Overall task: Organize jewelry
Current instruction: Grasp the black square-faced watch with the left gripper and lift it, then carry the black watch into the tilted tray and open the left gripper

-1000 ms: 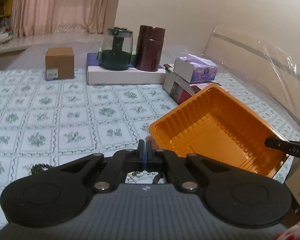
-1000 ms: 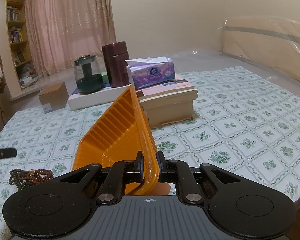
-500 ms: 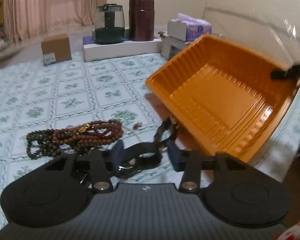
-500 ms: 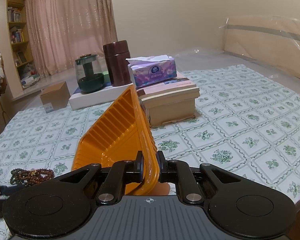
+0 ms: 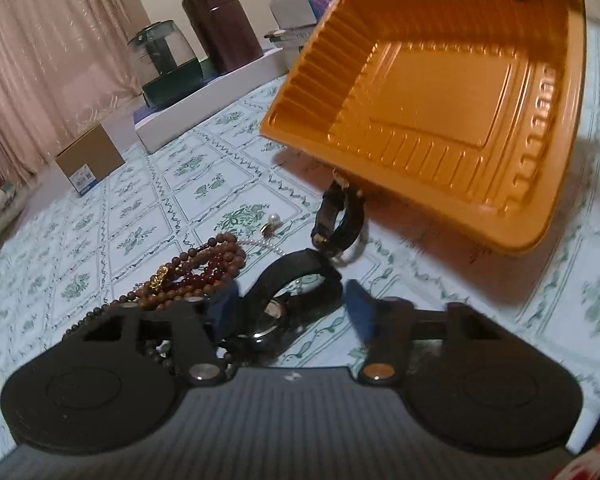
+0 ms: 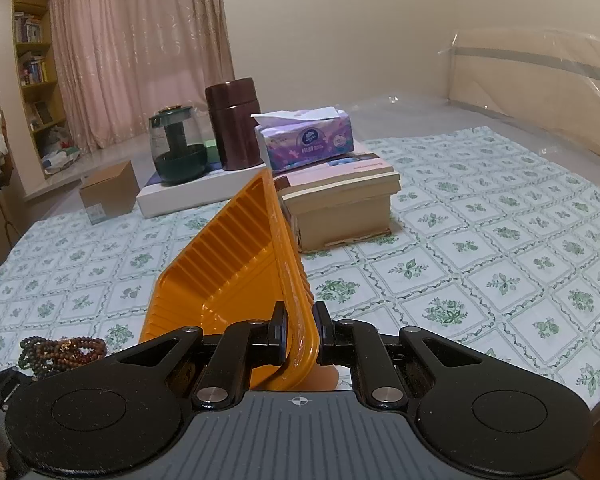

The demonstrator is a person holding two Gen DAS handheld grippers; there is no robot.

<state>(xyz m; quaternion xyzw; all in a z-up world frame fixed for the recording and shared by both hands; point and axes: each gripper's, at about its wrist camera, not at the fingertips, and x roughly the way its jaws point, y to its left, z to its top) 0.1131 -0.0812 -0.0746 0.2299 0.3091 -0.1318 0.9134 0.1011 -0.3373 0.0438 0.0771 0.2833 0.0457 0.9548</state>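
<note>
My right gripper [image 6: 299, 334] is shut on the rim of an empty orange plastic tray [image 6: 236, 276] and holds it tilted above the table; the tray also shows in the left wrist view [image 5: 440, 92]. My left gripper [image 5: 290, 306] is open, low over the jewelry, with a black watch [image 5: 296, 296] lying between its fingers. Brown and dark red bead bracelets [image 5: 192, 276] lie to the left of it; they also show in the right wrist view [image 6: 62, 352]. A black band [image 5: 338, 220] and a small pearl piece [image 5: 271, 224] lie under the tray's edge.
At the back stand a cardboard box [image 6: 108, 192], a white flat box [image 6: 192, 196] with a glass jar [image 6: 176, 150] and a dark canister [image 6: 232, 134], and a tissue pack [image 6: 306, 138] on stacked books [image 6: 340, 204]. The floral tablecloth [image 6: 500, 260] ends at the right.
My left gripper has opened, dropped low and moved in around the black watch. The tray has been lifted and tilted higher by my right gripper.
</note>
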